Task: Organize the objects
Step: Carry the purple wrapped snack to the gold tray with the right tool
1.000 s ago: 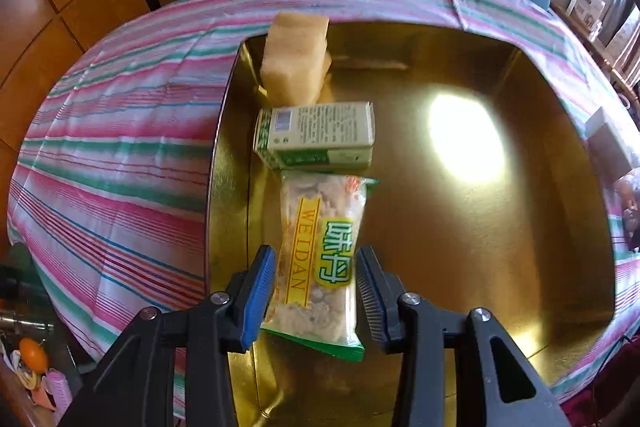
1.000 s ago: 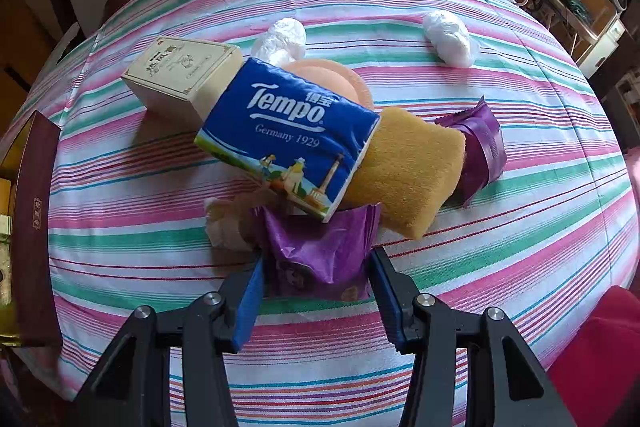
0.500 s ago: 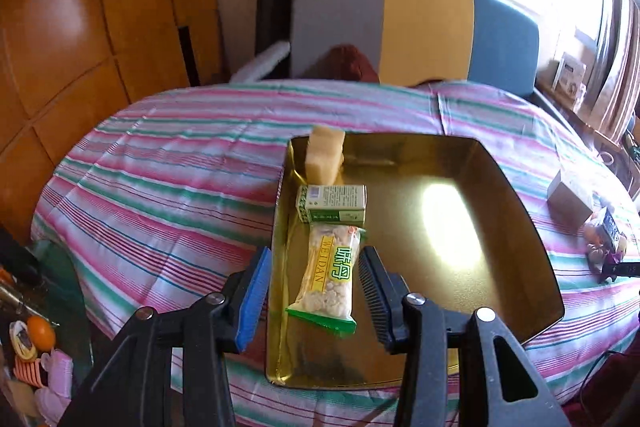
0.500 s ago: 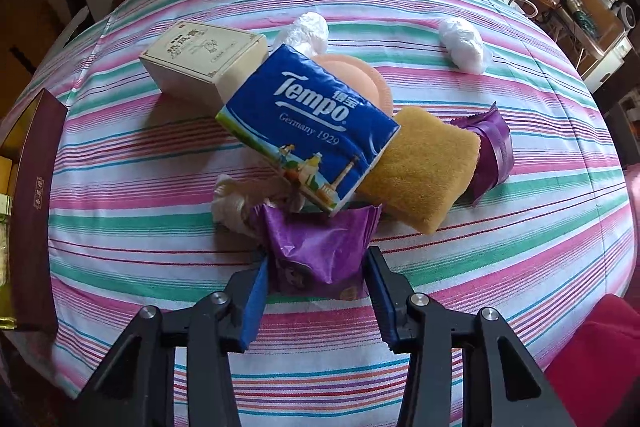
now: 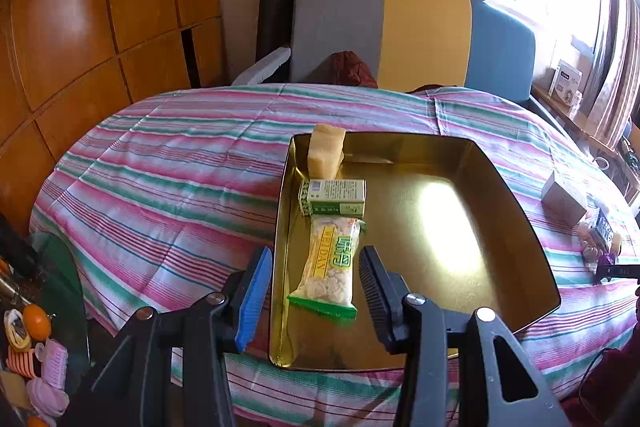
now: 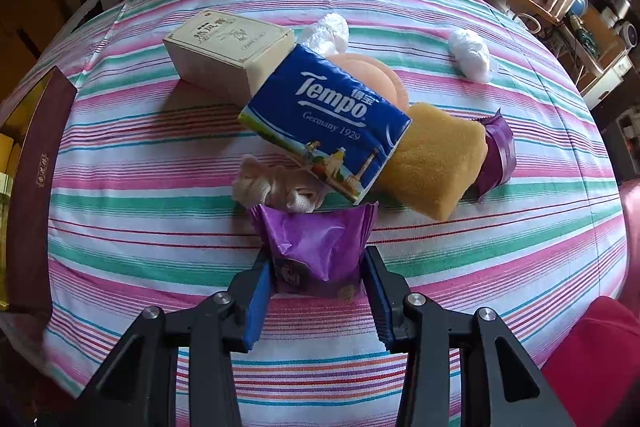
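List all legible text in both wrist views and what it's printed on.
"Tempo" and "Germany 1929": blue tissue pack, right wrist view.
"WEIDAN": snack bag in the gold tray, left wrist view; its green Chinese characters are too blurred to read.
Green carton: print too small.
Cream box: Chinese print blurred.
Purple wrapper between the right tool's fingers: logo unreadable.
Maroon tray wall: gold characters unreadable.

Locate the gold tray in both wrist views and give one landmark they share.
Left wrist: the gold tray fills the centre, beyond the open left tongs.
Right wrist: only its maroon outer wall shows at the far left edge.
Shared landmark: the cream box on the striped tablecloth.
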Available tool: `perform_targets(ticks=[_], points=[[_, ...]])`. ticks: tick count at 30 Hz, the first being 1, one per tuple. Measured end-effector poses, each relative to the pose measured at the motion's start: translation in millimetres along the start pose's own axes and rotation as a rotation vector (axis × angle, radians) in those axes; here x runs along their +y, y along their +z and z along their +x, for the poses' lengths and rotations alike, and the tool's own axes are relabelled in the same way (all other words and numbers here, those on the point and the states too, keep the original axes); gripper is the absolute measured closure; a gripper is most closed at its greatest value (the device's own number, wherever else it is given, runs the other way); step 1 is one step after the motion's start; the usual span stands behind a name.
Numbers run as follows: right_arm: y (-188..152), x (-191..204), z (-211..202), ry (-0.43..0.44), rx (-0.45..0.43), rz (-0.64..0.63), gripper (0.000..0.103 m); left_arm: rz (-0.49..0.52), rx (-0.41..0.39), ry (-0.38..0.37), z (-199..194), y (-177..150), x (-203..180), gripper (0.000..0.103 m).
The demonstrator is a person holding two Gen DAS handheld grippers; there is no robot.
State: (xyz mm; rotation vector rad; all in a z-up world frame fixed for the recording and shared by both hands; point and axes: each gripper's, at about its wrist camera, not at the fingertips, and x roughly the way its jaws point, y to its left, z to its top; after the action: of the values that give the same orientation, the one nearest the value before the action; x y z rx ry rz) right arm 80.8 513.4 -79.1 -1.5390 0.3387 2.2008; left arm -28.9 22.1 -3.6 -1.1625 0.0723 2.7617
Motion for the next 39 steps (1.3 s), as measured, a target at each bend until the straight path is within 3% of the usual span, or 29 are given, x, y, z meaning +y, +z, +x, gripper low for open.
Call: perform_targets(ticks=[11, 23, 28, 32, 39], points=[[-11.3, 9.0, -2.9, 0.017, -0.008, -0.002, 0.059, -0.007, 0.019, -0.009, 5.2, -7.5, 4.5, 0.057], [-11.9, 34.5, -58.2, 0.087, -0.141, -0.038, 0.059, -0.03, 0.043, -0.02, 11.3, -12.3, 11.0, 0.057], [-0.5, 89.9, -98.5, 0.179, -0.225, -0.144, 0.059, -0.066, 0.029, -0.004, 8.6, -9.2, 23.5, 0.057], [5.9, 164.8, -126.5, 0.297, -0.262, -0.301, 0.058, -0.107, 0.024, 0.019, 7.2, -7.5, 41.8, 0.057], [-13.2, 309.2, -111.2, 0.472, -0.16, -0.567, 0.058, -0.183, 0.02, 0.065, 5.7, -11.5, 75.3, 0.057]])
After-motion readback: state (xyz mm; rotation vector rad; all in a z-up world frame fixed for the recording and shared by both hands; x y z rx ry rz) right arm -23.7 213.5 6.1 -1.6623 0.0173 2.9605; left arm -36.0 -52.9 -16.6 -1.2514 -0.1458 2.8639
